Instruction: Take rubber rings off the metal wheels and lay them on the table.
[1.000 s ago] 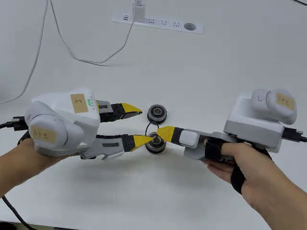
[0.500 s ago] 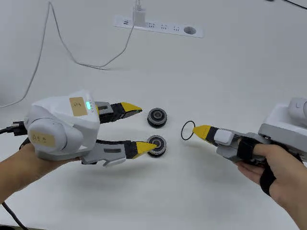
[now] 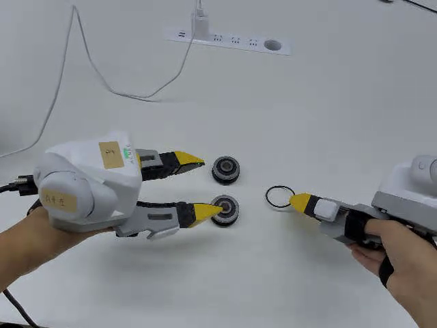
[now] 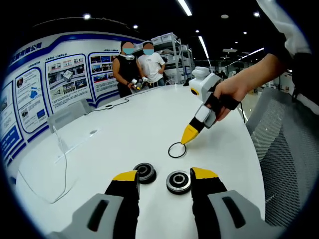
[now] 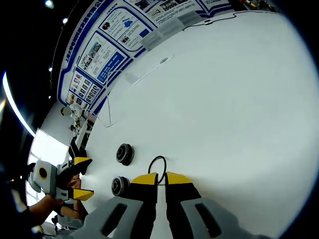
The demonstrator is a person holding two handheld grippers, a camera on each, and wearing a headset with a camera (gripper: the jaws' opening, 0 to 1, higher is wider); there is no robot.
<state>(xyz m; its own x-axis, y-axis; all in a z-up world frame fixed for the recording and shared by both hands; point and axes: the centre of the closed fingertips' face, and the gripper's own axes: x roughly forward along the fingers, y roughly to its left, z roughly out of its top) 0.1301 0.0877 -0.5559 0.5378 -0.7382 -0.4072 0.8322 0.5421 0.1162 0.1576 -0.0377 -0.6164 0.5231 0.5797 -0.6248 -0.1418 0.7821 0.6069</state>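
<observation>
Two metal wheels stand on the white table (image 3: 307,116), the far wheel (image 3: 225,169) and the near wheel (image 3: 224,209). My left gripper (image 3: 198,186) is open, and its lower yellow tip rests against the near wheel. The left gripper view shows both wheels (image 4: 144,173) (image 4: 179,181) just past my open left gripper (image 4: 165,175). A thin black rubber ring (image 3: 279,187) lies low over the table to the right of the wheels. My right gripper (image 3: 300,202) is shut on the ring's near edge. The right gripper view shows the ring (image 5: 158,157) caught in the shut right gripper (image 5: 160,178).
A white power strip (image 3: 225,39) lies at the table's far edge, with a white cable (image 3: 102,82) trailing to the left. Two people (image 4: 137,64) stand beyond the far end of the table. Bare tabletop lies to the right of the ring.
My right gripper has drawn the ring away from the near wheel, carried it right and brought it down to the table. The left gripper has hardly moved.
</observation>
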